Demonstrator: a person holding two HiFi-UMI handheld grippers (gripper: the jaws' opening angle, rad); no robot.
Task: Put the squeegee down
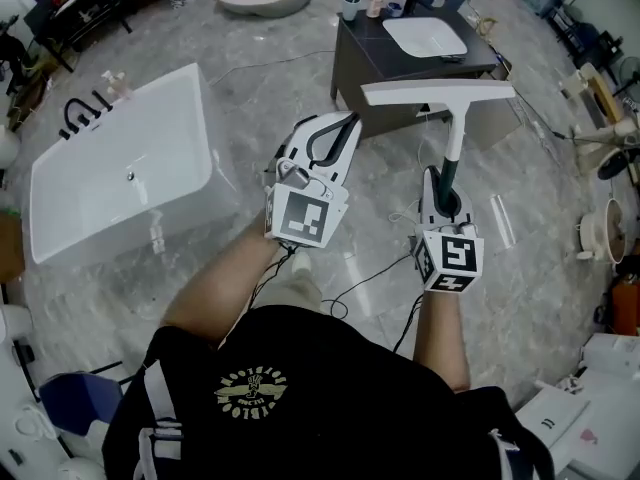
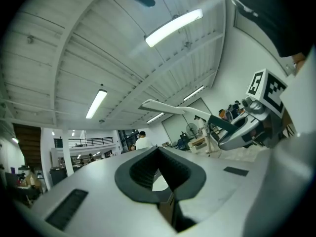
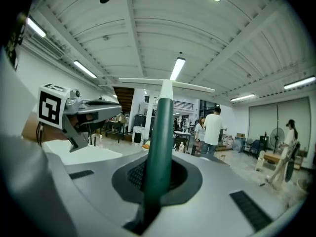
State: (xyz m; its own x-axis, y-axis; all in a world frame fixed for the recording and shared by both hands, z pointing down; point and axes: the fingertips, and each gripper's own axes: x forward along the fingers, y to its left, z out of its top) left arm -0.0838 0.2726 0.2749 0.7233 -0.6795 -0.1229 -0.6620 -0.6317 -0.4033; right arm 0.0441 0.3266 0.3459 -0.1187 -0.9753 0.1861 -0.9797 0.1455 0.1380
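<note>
Over open floor (image 1: pixel 250 88) between bathtub (image 1: pixel 120 183) and vanity (image 1: pixel 352 80), right gripper (image 1: pixel 446 175) pinched the white-bladed, green-handled squeegee (image 1: pixel 440 92); left gripper (image 1: pixel 336 134) pressed together, empty

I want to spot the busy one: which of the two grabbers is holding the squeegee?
The right gripper: its jaws are shut on the green handle of the squeegee. The left gripper beside it is shut with nothing between its jaws.
</note>
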